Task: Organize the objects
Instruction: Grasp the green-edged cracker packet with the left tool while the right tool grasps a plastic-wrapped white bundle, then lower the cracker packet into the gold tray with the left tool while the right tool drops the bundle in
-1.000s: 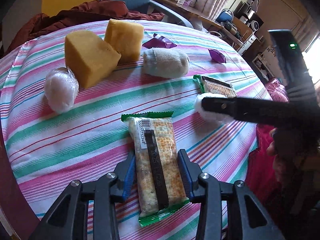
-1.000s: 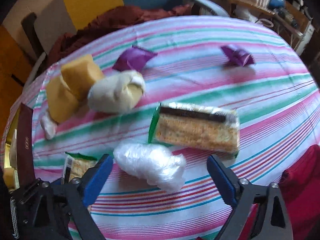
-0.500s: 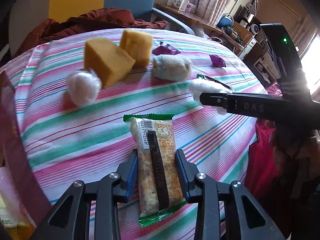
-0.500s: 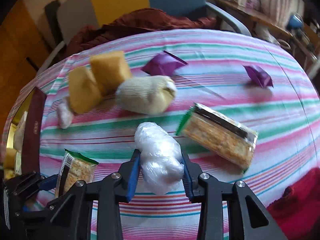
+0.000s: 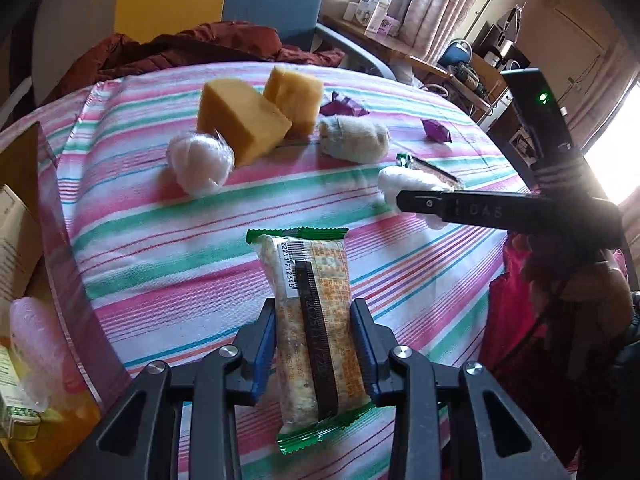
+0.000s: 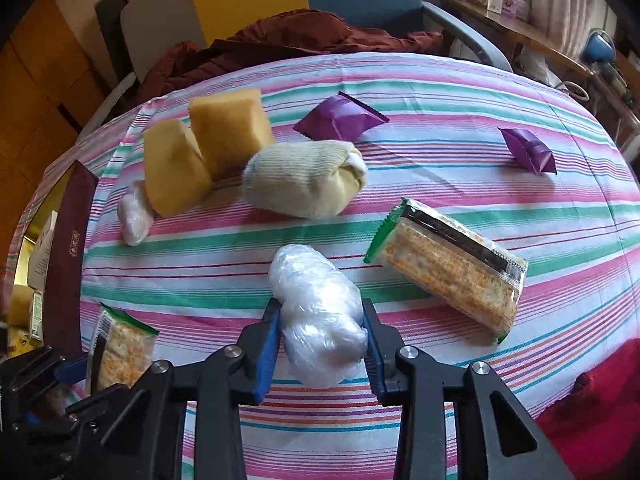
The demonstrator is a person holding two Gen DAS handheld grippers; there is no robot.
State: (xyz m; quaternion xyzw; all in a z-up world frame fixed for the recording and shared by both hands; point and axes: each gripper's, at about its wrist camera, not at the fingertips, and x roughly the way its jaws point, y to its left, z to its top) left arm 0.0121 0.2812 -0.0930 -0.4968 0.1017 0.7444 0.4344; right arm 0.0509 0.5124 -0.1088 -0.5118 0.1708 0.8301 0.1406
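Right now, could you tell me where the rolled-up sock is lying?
In the right wrist view the rolled sock lies mid-table, just right of the two yellow sponges and in front of the larger purple packet.

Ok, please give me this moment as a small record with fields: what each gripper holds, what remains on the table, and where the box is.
left gripper: shut on cracker pack
right gripper: shut on plastic-wrapped bundle
on table: second cracker pack, two yellow sponges, rolled sock, two purple packets, another wrapped bundle
box: at the table's left edge, open
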